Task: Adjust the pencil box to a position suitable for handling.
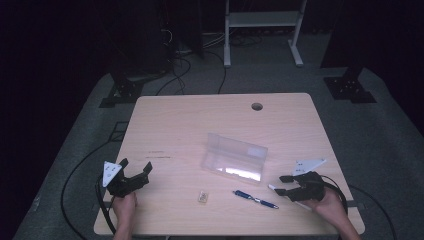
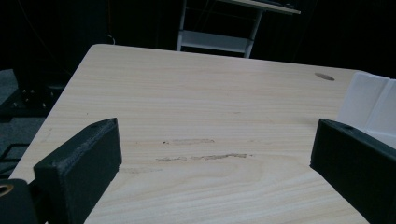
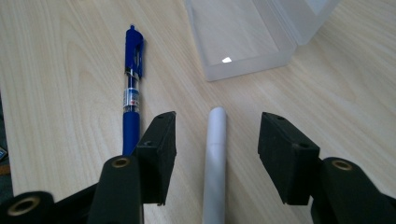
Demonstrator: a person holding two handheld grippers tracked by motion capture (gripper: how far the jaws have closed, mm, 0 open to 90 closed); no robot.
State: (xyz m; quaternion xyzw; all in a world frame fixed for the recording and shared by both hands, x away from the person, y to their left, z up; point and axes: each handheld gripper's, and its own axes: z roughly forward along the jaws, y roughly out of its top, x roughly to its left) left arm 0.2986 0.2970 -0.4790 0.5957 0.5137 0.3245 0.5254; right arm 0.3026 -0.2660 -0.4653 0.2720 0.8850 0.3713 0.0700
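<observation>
The left hand-held gripper (image 1: 134,176) rests at the near left corner of the worktop (image 1: 190,120), its jaws spread with nothing between them. Further right lie a small eraser-like block (image 1: 202,196), then the open clear plastic pencil case (image 1: 234,158), then a blue pen (image 1: 255,199) in front of it. The right hand-held gripper (image 3: 217,140) straddles a white pen-like stick (image 3: 215,158) (just beside the blue pen), jaws apart and not yet pressing on it. This looks like the approach to a pick; the next move calls for closing squarely on the white stick without nudging the blue pen
</observation>
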